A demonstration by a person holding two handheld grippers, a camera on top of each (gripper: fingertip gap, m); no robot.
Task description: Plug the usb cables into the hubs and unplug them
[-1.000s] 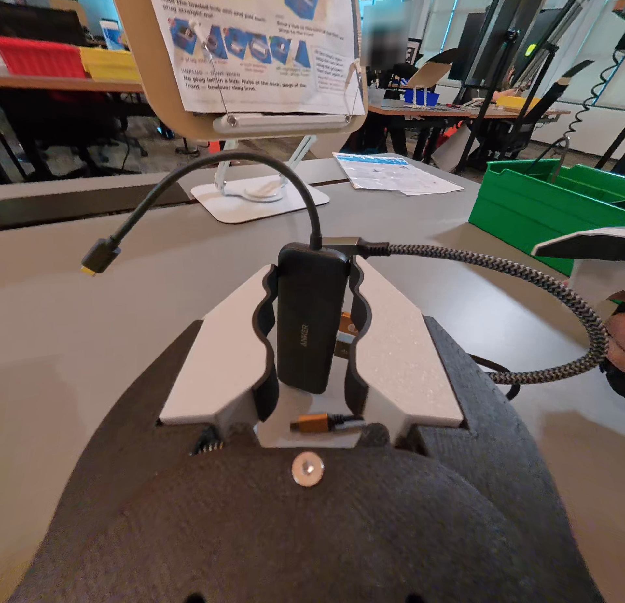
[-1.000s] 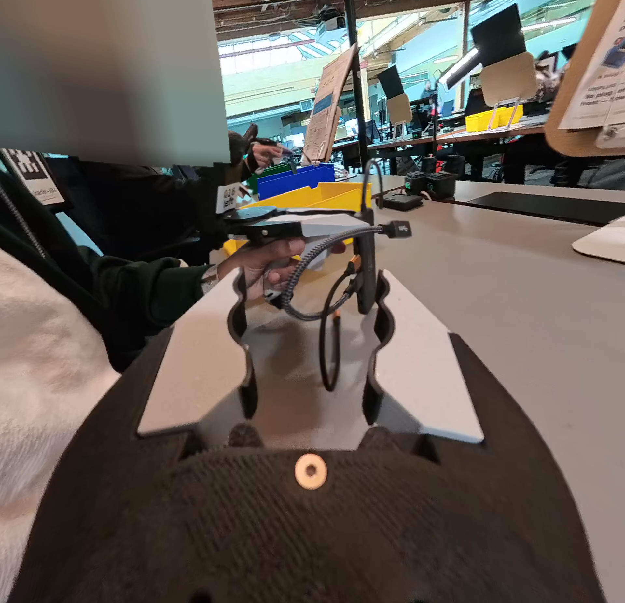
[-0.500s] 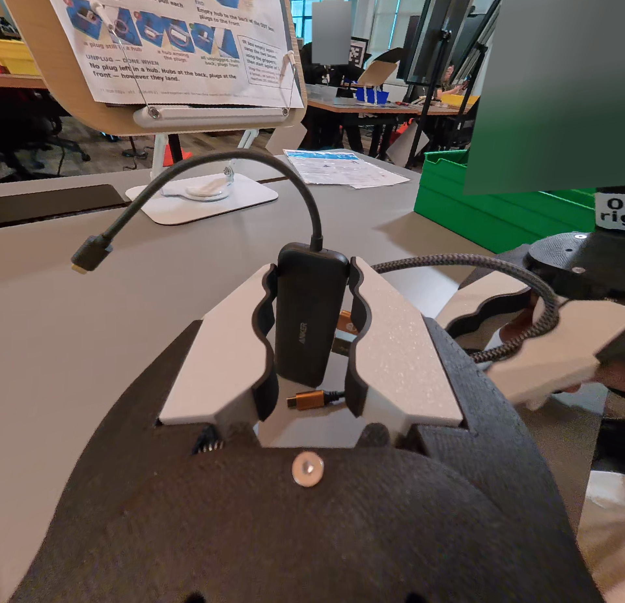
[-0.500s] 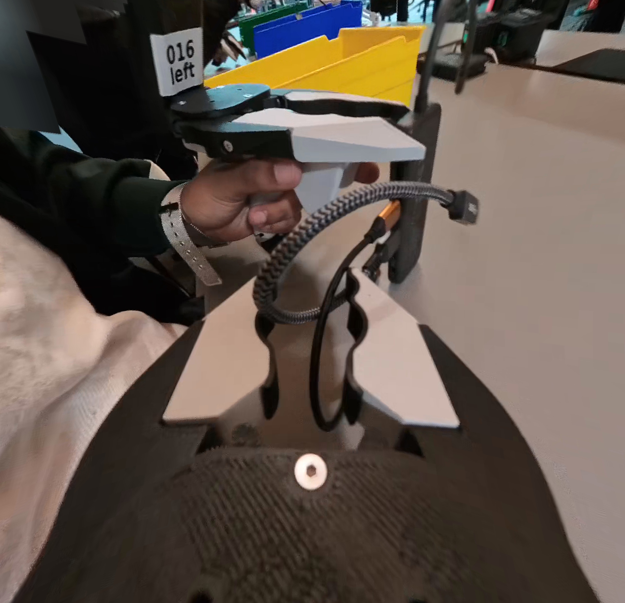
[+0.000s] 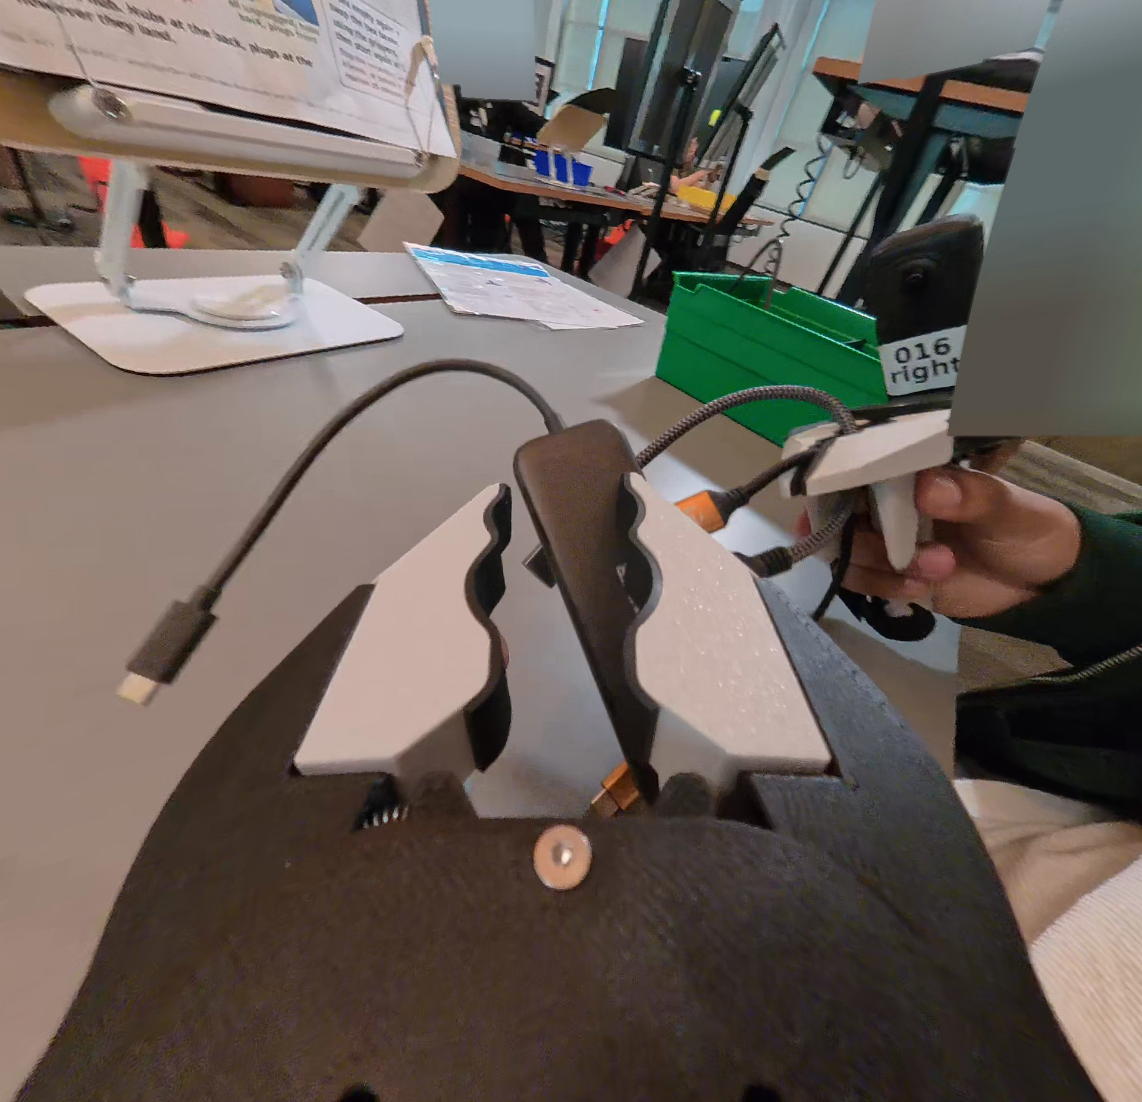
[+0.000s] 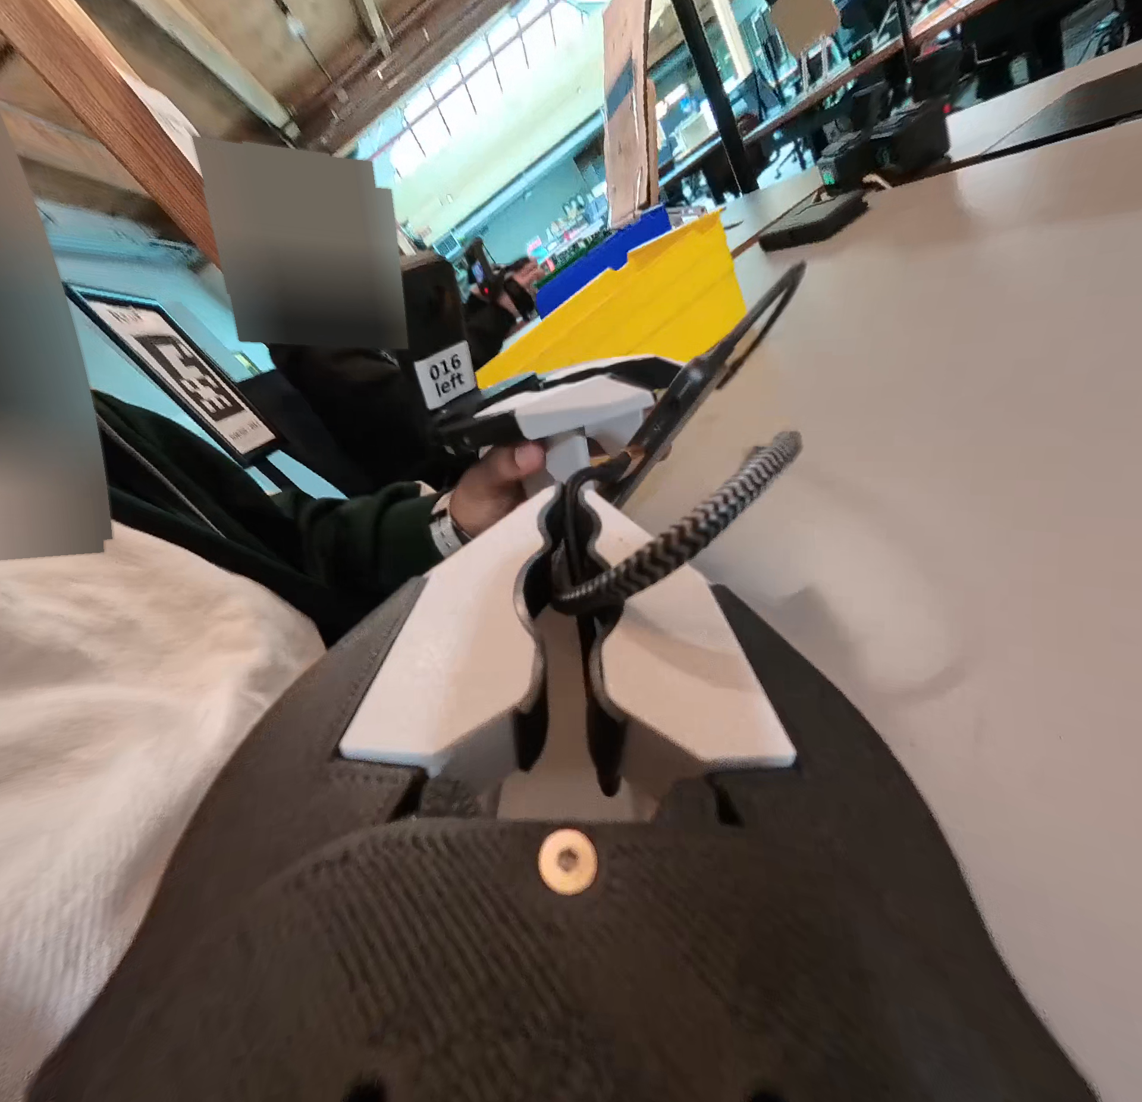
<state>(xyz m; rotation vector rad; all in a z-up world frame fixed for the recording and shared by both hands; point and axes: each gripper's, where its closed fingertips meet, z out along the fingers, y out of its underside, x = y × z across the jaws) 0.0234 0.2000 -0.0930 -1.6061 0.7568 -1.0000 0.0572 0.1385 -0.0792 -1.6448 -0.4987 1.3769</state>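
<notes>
In the left wrist view my left gripper [image 5: 565, 491] is open. The black hub [image 5: 581, 547] stands tilted between the jaws, leaning on the right finger [image 5: 698, 627] with a gap to the left finger [image 5: 432, 608]. The hub's own black lead arcs left to a free plug [image 5: 160, 646]. An orange plug [image 5: 704, 510] sits at the hub's right side. My right gripper [image 6: 571, 503] is shut on a thin black cable and a braided cable [image 6: 692, 534]. It also shows in the left wrist view [image 5: 865, 460], just right of the hub. The hub [image 6: 673, 417] and the left gripper [image 6: 587, 404] lie ahead in the right wrist view.
A white document stand [image 5: 216, 324] with an instruction sheet stands at the back left of the grey table. Papers [image 5: 519, 293] lie behind, and a green bin [image 5: 760, 355] sits at the right. A yellow bin [image 6: 649, 312] and a blue bin [image 6: 605, 250] sit beyond the left gripper.
My left jaws have opened off the hub, which has tipped against the right finger. My right jaws have closed on the two cables. The braided cable's plug has left the hub.
</notes>
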